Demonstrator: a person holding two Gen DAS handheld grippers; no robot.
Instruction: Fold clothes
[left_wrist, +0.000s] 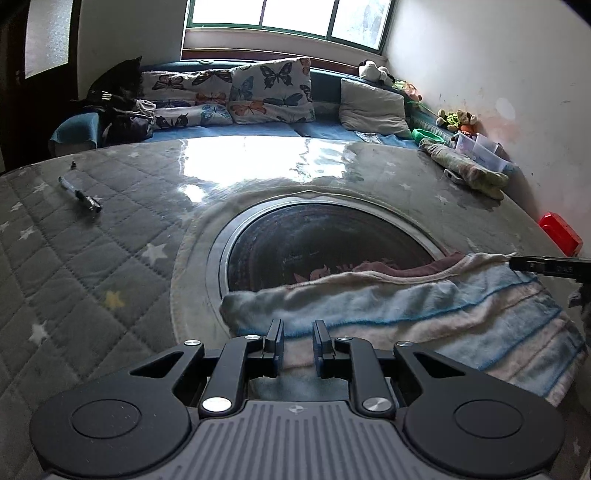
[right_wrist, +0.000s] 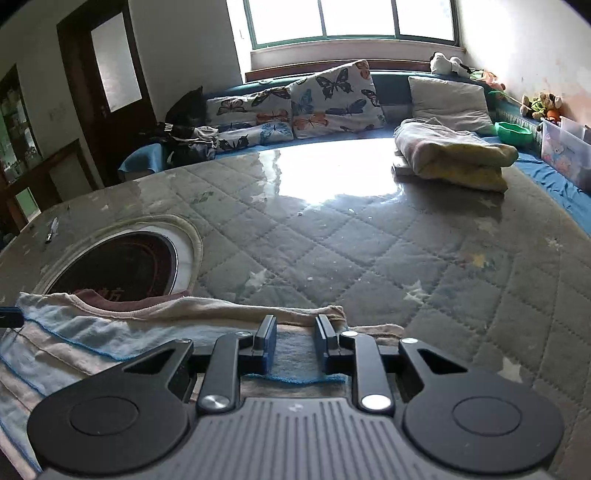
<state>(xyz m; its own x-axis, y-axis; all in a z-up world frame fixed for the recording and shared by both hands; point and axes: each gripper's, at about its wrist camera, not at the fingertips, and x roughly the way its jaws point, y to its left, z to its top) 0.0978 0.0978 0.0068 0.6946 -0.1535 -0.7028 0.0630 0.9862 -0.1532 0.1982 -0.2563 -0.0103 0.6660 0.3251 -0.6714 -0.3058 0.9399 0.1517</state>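
Note:
A fluffy garment (left_wrist: 424, 306) striped in pale blue and white lies across the near side of the round table (left_wrist: 92, 266), partly over a dark round hob (left_wrist: 314, 243) set in it. My left gripper (left_wrist: 298, 334) is shut on the garment's near edge, with fabric bunched between its pads. At the right edge of the left wrist view, the right gripper (left_wrist: 517, 263) holds the garment's cream collar corner, pulled taut. In the right wrist view, my right gripper (right_wrist: 295, 330) is shut on the garment (right_wrist: 74, 343) beside the hob (right_wrist: 118, 266).
A pen (left_wrist: 79, 195) lies on the table's left, a red box (left_wrist: 559, 232) at its right rim. A folded cloth pile (right_wrist: 450, 155) sits at the far right. Behind the table runs a blue sofa with butterfly cushions (right_wrist: 332, 99), toys and a plastic box (right_wrist: 565, 147).

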